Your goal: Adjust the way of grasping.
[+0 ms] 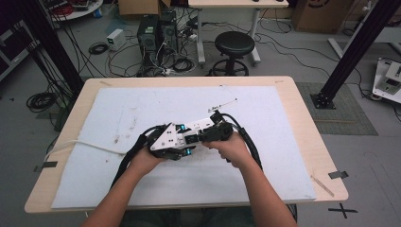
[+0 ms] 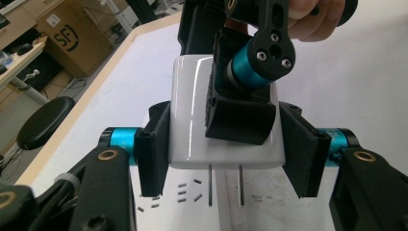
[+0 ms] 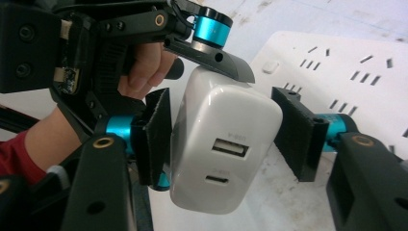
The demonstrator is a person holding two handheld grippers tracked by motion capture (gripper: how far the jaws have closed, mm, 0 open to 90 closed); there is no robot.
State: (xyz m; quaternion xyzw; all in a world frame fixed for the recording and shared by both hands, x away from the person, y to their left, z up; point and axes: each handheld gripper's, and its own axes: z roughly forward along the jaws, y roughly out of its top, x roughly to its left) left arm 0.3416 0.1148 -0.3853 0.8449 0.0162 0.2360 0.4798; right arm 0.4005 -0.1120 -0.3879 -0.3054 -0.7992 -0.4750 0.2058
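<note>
Left tongs (image 2: 226, 149) and right tongs (image 3: 226, 139) both clamp the white USB charger (image 3: 221, 144) (prongs (image 2: 226, 185) aimed down at power strip (image 3: 346, 72)).

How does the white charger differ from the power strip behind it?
The charger is a thick rounded block; the power strip is a flat panel. The charger is held up in the tongs of the right gripper; the power strip lies on the table. The charger shows two USB ports, the power strip rows of slots. Both are white.
</note>
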